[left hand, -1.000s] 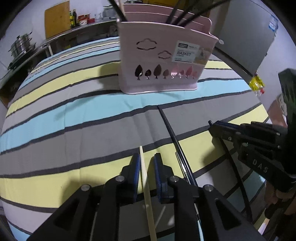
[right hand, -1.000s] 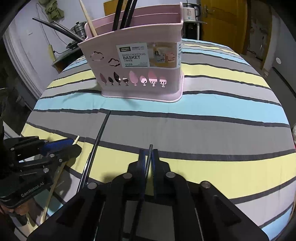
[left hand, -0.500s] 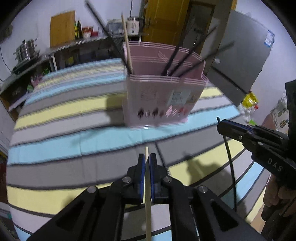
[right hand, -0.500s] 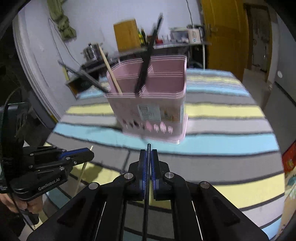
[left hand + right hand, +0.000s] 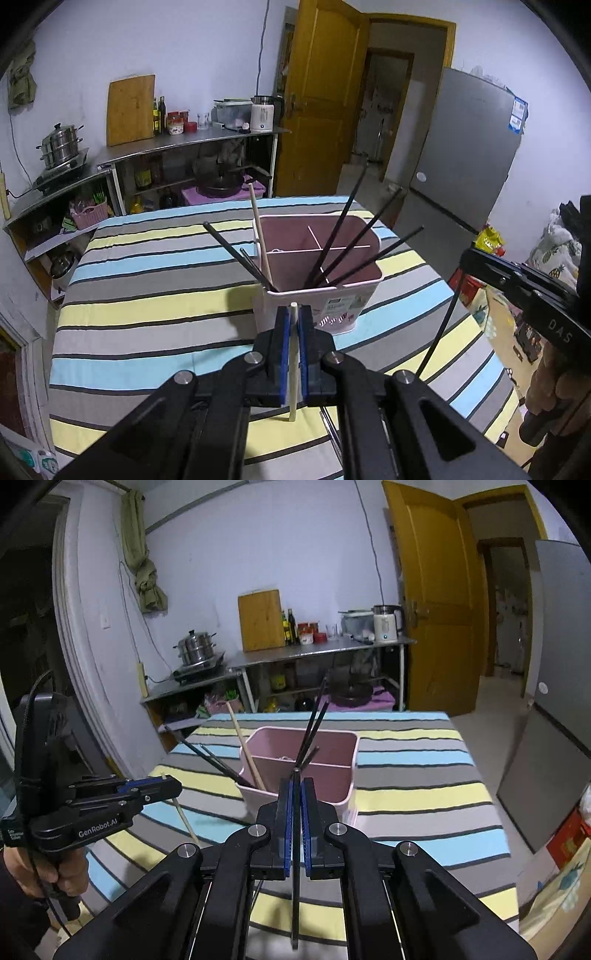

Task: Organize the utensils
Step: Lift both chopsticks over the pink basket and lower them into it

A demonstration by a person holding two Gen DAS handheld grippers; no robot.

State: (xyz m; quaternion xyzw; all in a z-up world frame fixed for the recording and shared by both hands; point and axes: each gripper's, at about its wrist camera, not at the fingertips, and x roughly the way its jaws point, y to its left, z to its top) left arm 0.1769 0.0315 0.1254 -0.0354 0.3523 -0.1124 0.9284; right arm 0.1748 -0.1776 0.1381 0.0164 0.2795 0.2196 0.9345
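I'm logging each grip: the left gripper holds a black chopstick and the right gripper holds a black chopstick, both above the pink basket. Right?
Not quite. The left gripper holds a pale wooden chopstick, as the left wrist view shows. The right gripper does hold a black chopstick, near the pink plastic basket.

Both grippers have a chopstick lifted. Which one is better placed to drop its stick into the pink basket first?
Probably the left. The left gripper, shut on the wooden chopstick, sits nearer the pink basket; the right gripper with its black chopstick looks slightly further back.
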